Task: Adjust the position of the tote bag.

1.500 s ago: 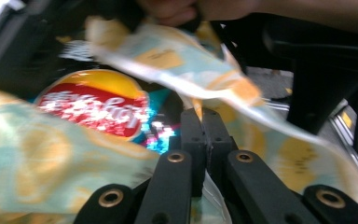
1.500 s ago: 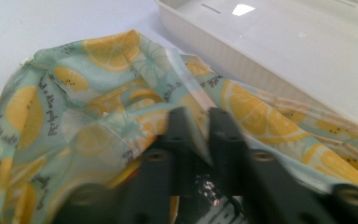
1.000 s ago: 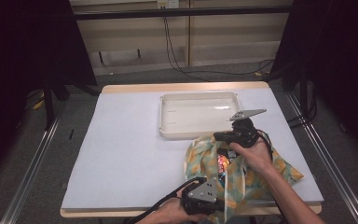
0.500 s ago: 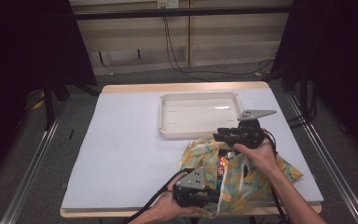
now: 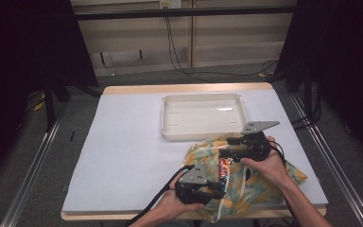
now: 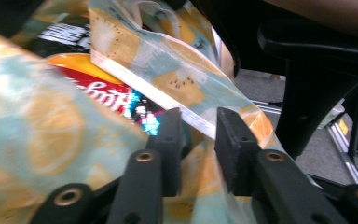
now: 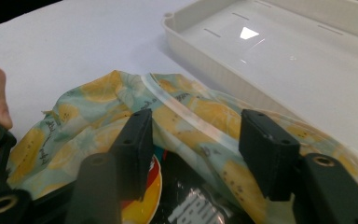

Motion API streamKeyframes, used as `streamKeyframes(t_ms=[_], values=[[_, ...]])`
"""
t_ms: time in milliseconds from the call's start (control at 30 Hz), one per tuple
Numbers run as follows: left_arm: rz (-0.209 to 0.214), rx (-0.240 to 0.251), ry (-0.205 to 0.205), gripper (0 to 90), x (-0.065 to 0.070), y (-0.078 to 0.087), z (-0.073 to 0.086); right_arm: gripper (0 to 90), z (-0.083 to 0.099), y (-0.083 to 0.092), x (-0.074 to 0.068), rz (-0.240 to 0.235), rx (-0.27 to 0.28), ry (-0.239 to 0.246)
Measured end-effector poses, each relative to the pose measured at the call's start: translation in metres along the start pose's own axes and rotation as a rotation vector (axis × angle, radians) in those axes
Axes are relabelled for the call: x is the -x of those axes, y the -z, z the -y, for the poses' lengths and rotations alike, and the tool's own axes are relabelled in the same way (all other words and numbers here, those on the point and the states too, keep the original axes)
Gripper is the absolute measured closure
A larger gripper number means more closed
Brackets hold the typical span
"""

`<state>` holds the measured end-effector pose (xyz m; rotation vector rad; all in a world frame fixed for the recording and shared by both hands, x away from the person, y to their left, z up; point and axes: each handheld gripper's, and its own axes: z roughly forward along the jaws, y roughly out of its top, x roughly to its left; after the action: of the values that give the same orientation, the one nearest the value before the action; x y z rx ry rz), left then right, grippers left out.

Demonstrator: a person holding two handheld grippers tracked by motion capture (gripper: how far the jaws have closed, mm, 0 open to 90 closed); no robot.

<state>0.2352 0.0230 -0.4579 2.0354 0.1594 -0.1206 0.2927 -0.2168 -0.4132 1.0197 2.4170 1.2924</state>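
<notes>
A cloth bag (image 5: pixel 264 182) printed with lemons lies at the table's front right. A red, orange and black snack packet (image 5: pixel 224 168) shows in its mouth. My left gripper (image 5: pixel 217 189) is at the bag's near side. Its jaws have just been opening, and in the left gripper view the gripper (image 6: pixel 199 135) stands open with the bag's pale hem (image 6: pixel 186 109) running through the narrow gap. My right gripper (image 5: pixel 227 151) is at the bag's far side. Its jaws have also just been opening, and the gripper (image 7: pixel 196 135) stands wide open over the hem (image 7: pixel 186 114), above the packet (image 7: pixel 144 200).
A shallow white tray (image 5: pixel 201 135) stands just behind the bag, its near wall (image 7: pixel 205 51) close to my right jaws. The white table cover (image 5: pixel 123 151) stretches to the left. A black chair (image 6: pixel 307 70) stands past the table's front edge.
My left gripper has shifted a little left and away from the front edge. The right gripper has barely moved. The bag's top has sunk and spread.
</notes>
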Motion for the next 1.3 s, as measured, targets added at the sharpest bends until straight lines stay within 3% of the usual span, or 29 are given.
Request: streamKeyframes(t_ms=[33, 133, 200, 267, 300, 333, 367, 433, 567, 633, 667, 800, 867, 1033, 1167, 1300], values=[[0.027, 0.0, 0.01, 67.2, 0.002, -0.003, -0.001, 44.3, -0.001, -0.004, 0.0, 0.002, -0.003, 0.008], [0.054, 0.006, 0.017, 61.5, 0.006, -0.008, -0.003, 46.1, -0.004, -0.014, -0.002, -0.004, -0.036, 0.02], [0.068, -0.004, -0.011, 58.6, 0.009, -0.012, -0.005, 49.8, -0.006, -0.018, -0.002, -0.004, -0.055, 0.021], [0.076, 0.006, -0.012, 54.3, 0.012, -0.015, -0.005, 56.3, -0.006, -0.021, -0.002, -0.015, -0.069, 0.022], [0.081, 0.003, -0.015, 52.0, 0.013, -0.017, -0.006, 64.0, -0.006, -0.022, -0.002, -0.025, -0.076, 0.02], [0.081, -0.011, -0.016, 52.0, 0.015, -0.018, -0.007, 64.0, -0.006, -0.022, -0.002, -0.025, -0.076, 0.02], [0.083, -0.017, -0.022, 50.5, 0.017, -0.021, -0.007, 79.1, -0.005, -0.025, -0.003, -0.066, -0.081, 0.014], [0.082, -0.037, -0.037, 51.5, 0.018, -0.024, -0.005, 89.5, -0.006, -0.027, -0.003, -0.075, -0.088, 0.004], [0.062, -0.039, -0.033, 55.6, 0.015, -0.017, -0.002, 90.0, -0.01, -0.03, -0.002, -0.057, -0.081, -0.009], [0.032, -0.006, -0.002, 55.8, 0.01, -0.009, -0.003, 90.0, -0.012, -0.03, -0.001, -0.045, -0.063, -0.015], [0.016, -0.005, -0.005, 56.5, 0.006, -0.002, -0.004, 90.0, -0.013, -0.029, -0.001, -0.042, -0.052, -0.016], [0.001, 0.03, 0.027, 59.2, -0.009, 0.014, -0.003, 90.0, -0.016, -0.029, 0.001, 0.002, -0.029, -0.028], [-0.023, 0.014, 0.023, 59.5, -0.01, 0.015, -0.002, 90.0, -0.021, -0.034, 0.003, 0.007, -0.027, -0.031], [-0.018, -0.035, 0.014, 60.6, -0.011, 0.006, 0.004, 90.0, -0.031, -0.049, 0.005, 0.037, -0.04, -0.033], [-0.042, -0.015, 0.032, 60.0, -0.013, 0.012, 0.005, 90.0, -0.029, -0.057, 0.008, 0.037, -0.049, -0.061], [-0.073, -0.003, 0.034, 60.3, -0.018, 0.02, 0.005, 90.0, -0.025, -0.056, 0.009, 0.0, -0.035, -0.061]])
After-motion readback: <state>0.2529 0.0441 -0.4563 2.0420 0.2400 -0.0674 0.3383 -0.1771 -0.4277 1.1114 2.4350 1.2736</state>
